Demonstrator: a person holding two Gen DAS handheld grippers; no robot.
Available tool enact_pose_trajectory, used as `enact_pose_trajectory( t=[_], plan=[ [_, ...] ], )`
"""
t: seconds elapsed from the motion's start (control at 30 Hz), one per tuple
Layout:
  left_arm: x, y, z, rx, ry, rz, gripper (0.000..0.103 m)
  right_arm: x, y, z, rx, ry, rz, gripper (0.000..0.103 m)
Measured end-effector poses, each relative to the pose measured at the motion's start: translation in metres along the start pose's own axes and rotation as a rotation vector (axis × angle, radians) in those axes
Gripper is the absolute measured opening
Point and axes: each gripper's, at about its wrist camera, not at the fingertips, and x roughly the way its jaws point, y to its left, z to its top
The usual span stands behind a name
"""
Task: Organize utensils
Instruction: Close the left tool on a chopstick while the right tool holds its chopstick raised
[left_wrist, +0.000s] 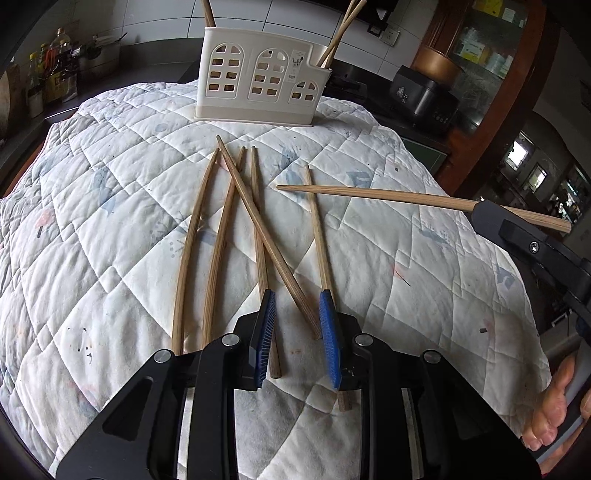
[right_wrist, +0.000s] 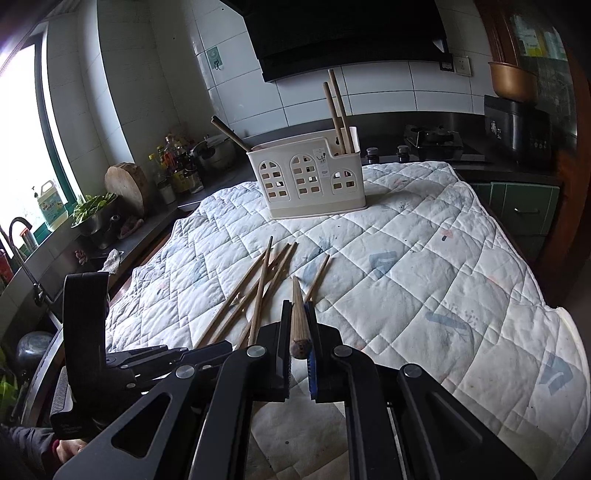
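Right gripper (right_wrist: 298, 314) clenched on one chopstick (right_wrist: 297, 325); left gripper (left_wrist: 297, 302) released, hovering above near ends of loose chopsticks (left_wrist: 221, 236).

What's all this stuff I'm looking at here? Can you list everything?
Loose chopsticks: five, wooden brown, lying on the quilt.
Held chopstick: one, brown, clamped in the right gripper.
Utensil holder: one, cream, far end of quilt, with chopsticks standing in it.
Quilt: one, white, patterned, covering the table.
Rice cooker: one, black, counter behind.
Left gripper: black, blue pads, open over the loose chopsticks.
Right gripper: black, shut on the held chopstick.
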Motion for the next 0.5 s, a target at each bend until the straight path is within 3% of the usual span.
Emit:
enact_pose_trajectory(
  t=[0.4,0.5],
  plan=[
    [0.018,-0.006,0.002,-0.040,0.015,0.033,0.023,0.001,-0.010,-0.001,0.020,-0.004,0.027,0.006],
    [0.020,-0.007,0.003,-0.046,0.013,0.042,0.016,0.001,-0.009,-0.001,0.022,-0.004,0.026,0.006]
  ],
)
